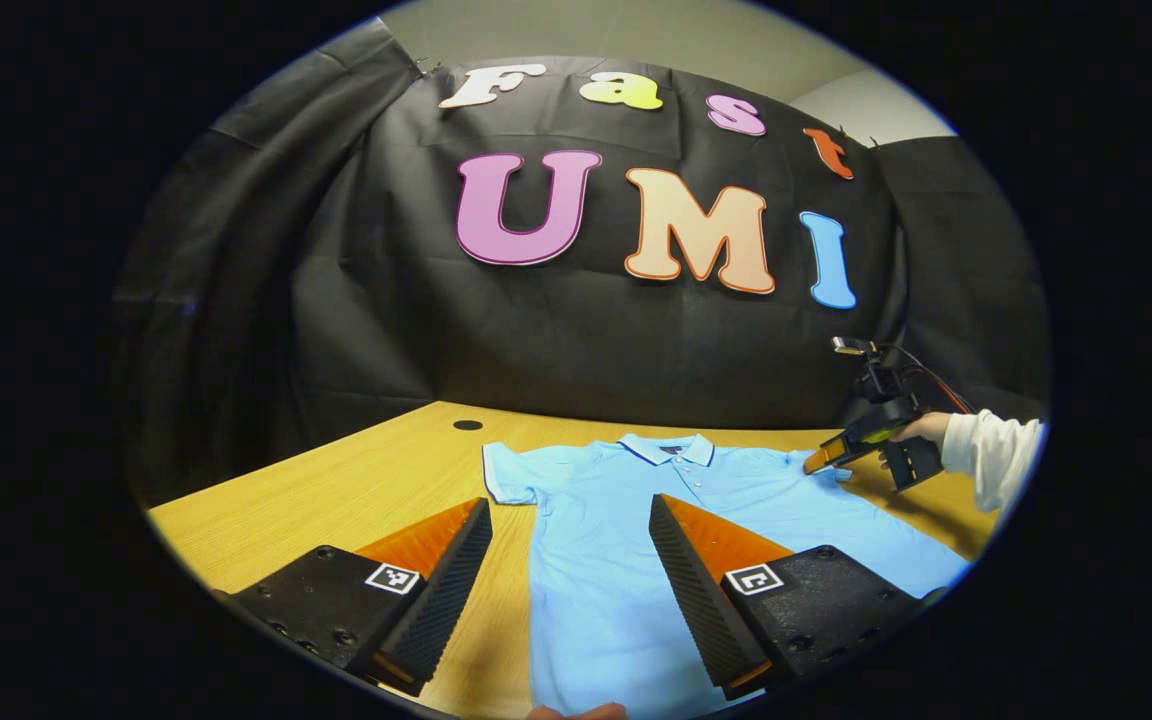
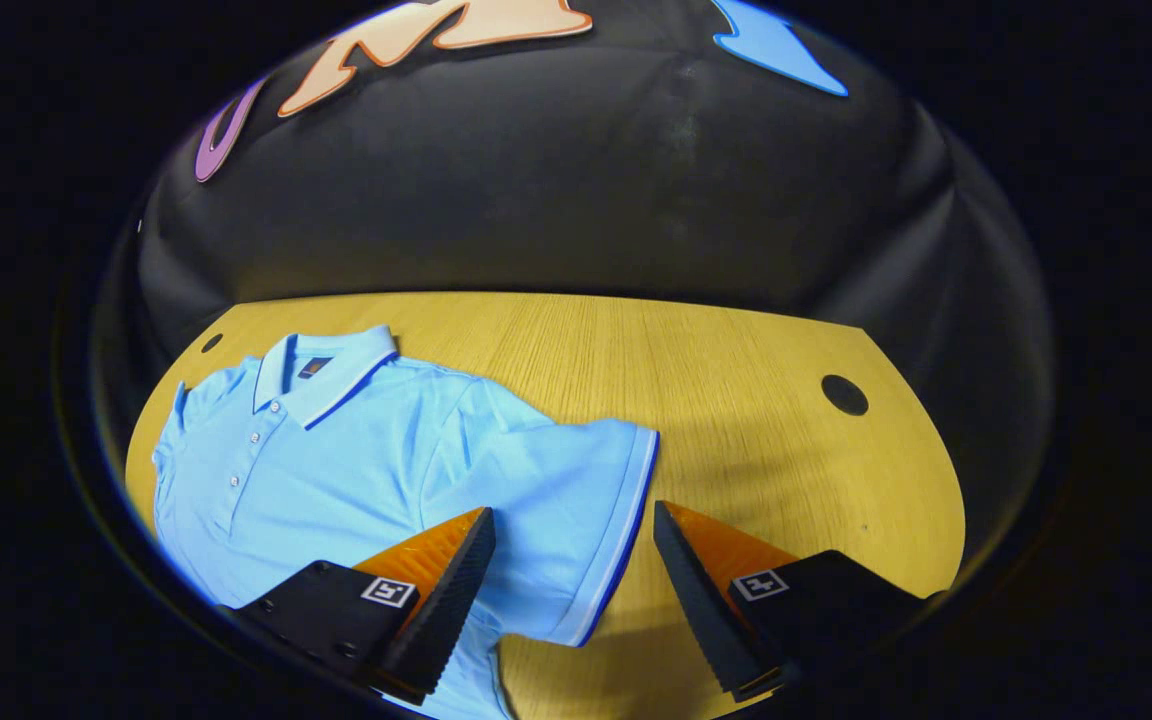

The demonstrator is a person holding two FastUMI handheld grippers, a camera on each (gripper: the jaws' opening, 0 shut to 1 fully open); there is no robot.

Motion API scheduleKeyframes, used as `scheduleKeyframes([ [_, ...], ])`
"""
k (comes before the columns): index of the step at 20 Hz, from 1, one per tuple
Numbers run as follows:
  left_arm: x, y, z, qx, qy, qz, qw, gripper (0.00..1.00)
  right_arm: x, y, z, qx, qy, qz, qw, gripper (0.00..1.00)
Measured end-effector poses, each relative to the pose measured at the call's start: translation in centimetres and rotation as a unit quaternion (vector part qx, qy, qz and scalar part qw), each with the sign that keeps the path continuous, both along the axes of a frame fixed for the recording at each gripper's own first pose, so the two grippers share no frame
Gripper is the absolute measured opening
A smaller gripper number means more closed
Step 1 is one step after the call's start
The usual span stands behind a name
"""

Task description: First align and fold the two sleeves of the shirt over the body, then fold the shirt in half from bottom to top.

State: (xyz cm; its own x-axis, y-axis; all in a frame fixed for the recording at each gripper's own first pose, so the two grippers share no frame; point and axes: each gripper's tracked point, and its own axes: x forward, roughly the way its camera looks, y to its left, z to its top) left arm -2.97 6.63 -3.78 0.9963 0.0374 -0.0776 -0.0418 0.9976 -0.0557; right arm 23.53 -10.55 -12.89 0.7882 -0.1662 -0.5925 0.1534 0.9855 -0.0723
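A: The shirt [image 2: 356, 450] lies flat and face up on the table [image 2: 736, 400], collar [image 2: 331, 375] at the far end, both sleeves spread out. The right sleeve [image 2: 556, 500] sits straight ahead of the right gripper [image 2: 573, 545], its trimmed cuff [image 2: 626, 530] running between the two fingers.

B: And the jaws?

A: Wide apart, nothing in them. The left gripper [image 1: 570, 535] is equally wide and empty, poised over the shirt's left edge, with the left sleeve [image 1: 511, 472] ahead and slightly to its left.

B: So how should the sleeve fold go?

A: I'd judge it best to pinch each cuff near its outer corner, lift just enough to clear the cloth, then carry it inward across the chest, keeping the cuff line straight.

B: Anything in the way?

A: Little. A cable hole [image 2: 844, 395] lies ahead to the right, well apart from the shirt. The sleeve looks slightly rumpled near the shoulder, which might drag the body along.
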Motion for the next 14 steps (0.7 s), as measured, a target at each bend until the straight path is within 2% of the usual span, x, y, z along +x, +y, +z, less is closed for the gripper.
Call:
scheduleKeyframes([
  [3,0.1,-0.3,0.0,-0.001,0.001,-0.004,1.000,0.95,0.1,0.3,-0.3,0.012,-0.002,0.007,1.000,0.87],
  [5,0.2,-0.5,0.0,-0.002,0.003,-0.005,1.000,0.94,0.1,0.2,-0.3,0.012,-0.003,0.012,1.000,0.89],
  [7,0.5,-0.5,-0.4,-0.003,0.009,-0.004,1.000,0.94,0.3,0.5,-0.3,0.014,-0.007,0.017,1.000,0.86],
  [12,0.5,-0.3,-0.4,0.008,0.015,-0.002,1.000,0.94,0.8,1.8,-0.2,0.020,-0.016,0.028,0.999,0.43],
  [13,0.4,-0.3,-0.3,0.010,0.013,-0.002,1.000,0.94,0.8,1.8,0.0,0.021,-0.020,0.029,0.999,0.23],
  [14,0.4,-0.4,-0.2,0.011,0.012,-0.002,1.000,0.94,0.7,1.9,-0.2,0.020,-0.014,0.022,0.999,0.23],
])
